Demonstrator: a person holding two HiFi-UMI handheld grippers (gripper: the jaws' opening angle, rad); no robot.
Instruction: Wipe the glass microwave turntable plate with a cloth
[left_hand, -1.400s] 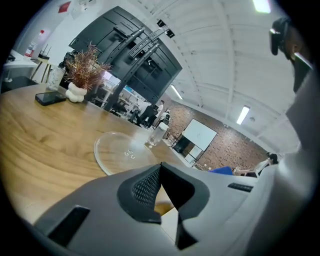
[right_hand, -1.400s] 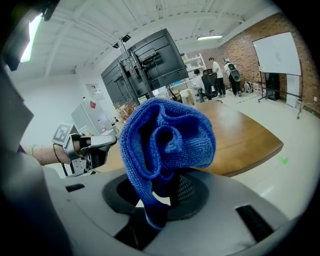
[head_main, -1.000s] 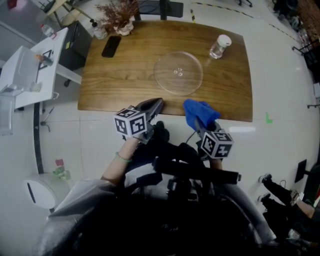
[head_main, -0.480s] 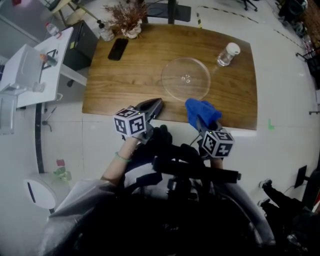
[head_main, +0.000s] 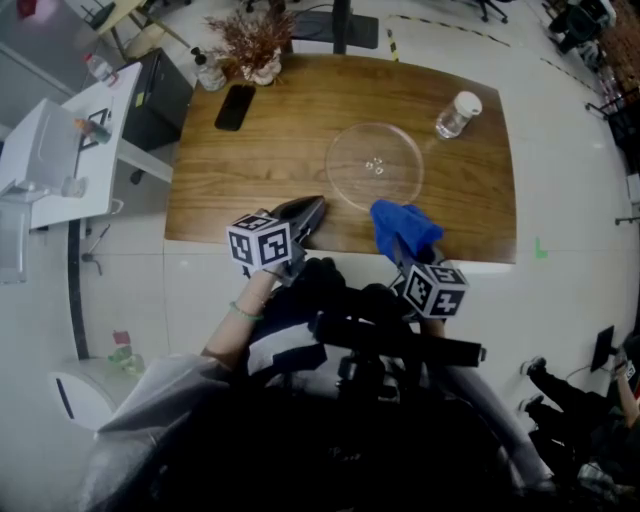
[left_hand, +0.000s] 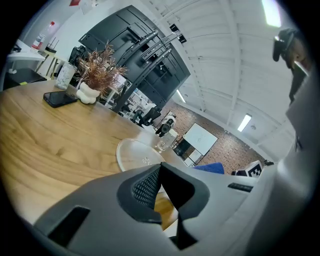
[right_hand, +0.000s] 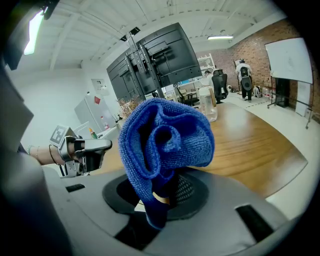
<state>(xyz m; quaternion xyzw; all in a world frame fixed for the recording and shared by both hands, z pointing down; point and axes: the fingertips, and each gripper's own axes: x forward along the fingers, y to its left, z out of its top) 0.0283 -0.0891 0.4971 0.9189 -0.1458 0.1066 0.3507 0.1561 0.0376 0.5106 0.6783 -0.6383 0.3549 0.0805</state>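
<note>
Left gripper (left_hand: 159, 170): jaws pressed together, nothing between them; held at the near table edge, left of the plate.
Right gripper (right_hand: 167, 195): clenched on the blue cloth (right_hand: 165, 140), which is bunched up above the jaws.
Glass turntable plate (head_main: 375, 166): laid flat on the wooden table (head_main: 250, 160), right of centre; touched by neither gripper.
Cloth position: over the near table edge, just before the plate's rim.
Other items: glass jar (head_main: 457, 114) noted beyond the plate; dark phone (head_main: 235, 106) and dried plant (head_main: 250, 40) at the far left.
</note>
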